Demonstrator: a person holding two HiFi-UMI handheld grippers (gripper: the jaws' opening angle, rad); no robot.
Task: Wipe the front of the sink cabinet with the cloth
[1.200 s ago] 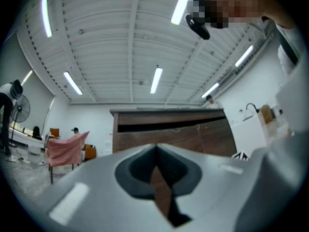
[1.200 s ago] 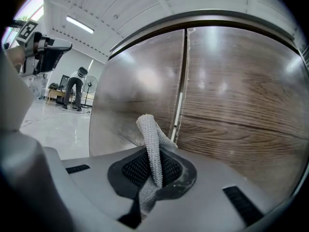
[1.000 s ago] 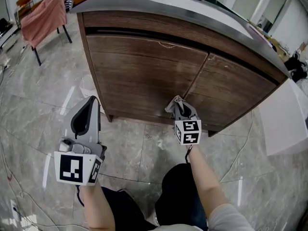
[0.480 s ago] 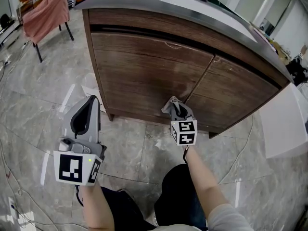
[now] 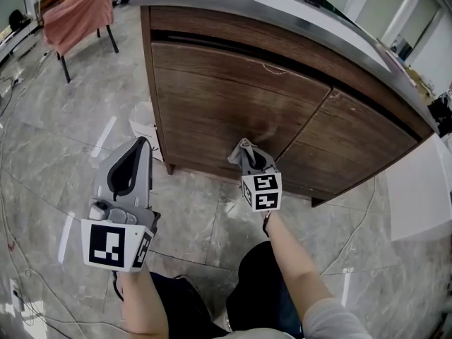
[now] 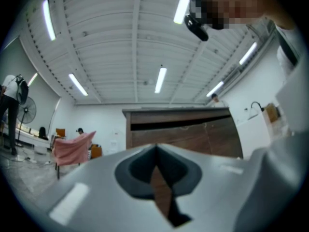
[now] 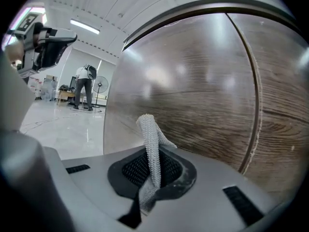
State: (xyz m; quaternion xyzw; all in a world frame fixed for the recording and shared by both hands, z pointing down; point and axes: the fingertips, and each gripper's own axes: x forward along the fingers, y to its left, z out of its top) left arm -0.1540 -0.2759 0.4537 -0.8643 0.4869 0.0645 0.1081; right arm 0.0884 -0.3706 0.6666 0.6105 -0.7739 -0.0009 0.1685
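The grey cloth stands pinched upright in my right gripper, jaws clamped on it. Its tip is near the lower edge of the sink cabinet, door seam at 1 o'clock; contact unclear. My left gripper is at 8 o'clock in the head view, jaws together, empty, well apart from the cabinet. A pink-draped chair is at 10 o'clock.

floor: grey marble tiles
sink cabinet: stands on floor
white object: on floor, just beside cabinet's left corner
chair: well left of cabinet
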